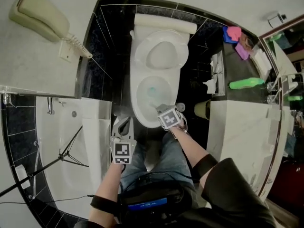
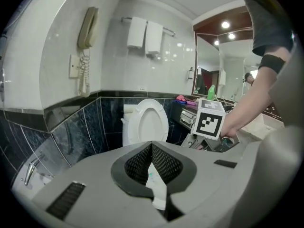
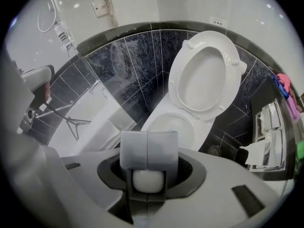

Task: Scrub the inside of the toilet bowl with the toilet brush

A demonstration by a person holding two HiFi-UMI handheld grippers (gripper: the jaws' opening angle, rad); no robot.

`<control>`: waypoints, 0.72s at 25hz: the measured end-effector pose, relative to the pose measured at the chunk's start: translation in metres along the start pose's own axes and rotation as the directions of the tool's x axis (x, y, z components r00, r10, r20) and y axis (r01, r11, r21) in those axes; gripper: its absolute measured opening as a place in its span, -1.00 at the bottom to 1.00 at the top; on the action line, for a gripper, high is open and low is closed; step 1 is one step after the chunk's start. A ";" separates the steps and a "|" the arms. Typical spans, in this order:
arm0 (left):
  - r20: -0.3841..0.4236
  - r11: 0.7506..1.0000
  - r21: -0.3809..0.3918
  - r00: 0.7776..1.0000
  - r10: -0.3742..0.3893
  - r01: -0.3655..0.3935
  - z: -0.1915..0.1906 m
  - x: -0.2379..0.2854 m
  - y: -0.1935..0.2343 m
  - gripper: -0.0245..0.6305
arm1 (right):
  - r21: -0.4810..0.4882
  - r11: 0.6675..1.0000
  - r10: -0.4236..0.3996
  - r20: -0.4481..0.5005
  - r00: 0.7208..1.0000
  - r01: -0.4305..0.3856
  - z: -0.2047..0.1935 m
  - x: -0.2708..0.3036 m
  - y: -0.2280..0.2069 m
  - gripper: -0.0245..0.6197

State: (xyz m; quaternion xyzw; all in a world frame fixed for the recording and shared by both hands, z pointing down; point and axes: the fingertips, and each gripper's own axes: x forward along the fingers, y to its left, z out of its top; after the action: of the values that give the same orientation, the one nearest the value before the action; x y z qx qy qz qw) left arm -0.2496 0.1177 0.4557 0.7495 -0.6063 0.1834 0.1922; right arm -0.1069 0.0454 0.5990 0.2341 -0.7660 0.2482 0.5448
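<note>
We see the toilet brush slanting from the frame's centre up and left, its head down inside the open toilet bowl. The right gripper is clamped partway closed on the brush's white handle (only the right gripper view shows this grip). The left gripper, its jaws together, hangs below and to the left of the bowl.

The right gripper is extended forward on a bare right forearm, its jaws clamped on the white handle of the toilet brush. The left gripper is held nearer the body, its jaws together.
</note>
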 end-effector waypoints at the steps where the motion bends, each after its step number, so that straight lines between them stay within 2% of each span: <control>1: 0.007 1.000 0.010 1.000 -0.009 0.009 0.007 -0.005 0.000 -0.93 | -0.003 1.000 -0.003 0.004 1.000 0.003 0.001 -0.010 0.002 -0.37; 6: 0.035 0.998 0.041 0.998 -0.056 0.054 0.038 -0.023 -0.004 -0.93 | 0.009 1.000 -0.006 0.048 0.999 0.006 0.013 -0.057 0.015 -0.37; 12: 0.024 0.989 0.087 0.992 -0.121 0.119 0.062 -0.042 -0.036 -0.93 | -0.030 1.000 0.002 0.018 1.000 -0.001 0.004 -0.105 0.026 -0.37; 15: 0.029 0.989 0.098 0.993 -0.111 0.107 0.073 -0.046 -0.048 -0.93 | -0.059 0.998 0.031 -0.021 0.999 -0.033 -0.009 -0.118 0.028 -0.37; 18: 0.038 0.991 0.110 0.996 -0.079 0.075 0.079 -0.048 -0.060 -0.93 | -0.146 0.989 0.016 -0.016 1.000 -0.019 -0.016 -0.127 0.022 -0.37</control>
State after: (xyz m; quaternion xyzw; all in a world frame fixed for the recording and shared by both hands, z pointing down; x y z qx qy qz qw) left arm -0.1965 0.1288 0.3597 0.7855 -0.5700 0.1925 0.1452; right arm -0.0715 0.0834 0.4803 0.1851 -0.7800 0.1980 0.5640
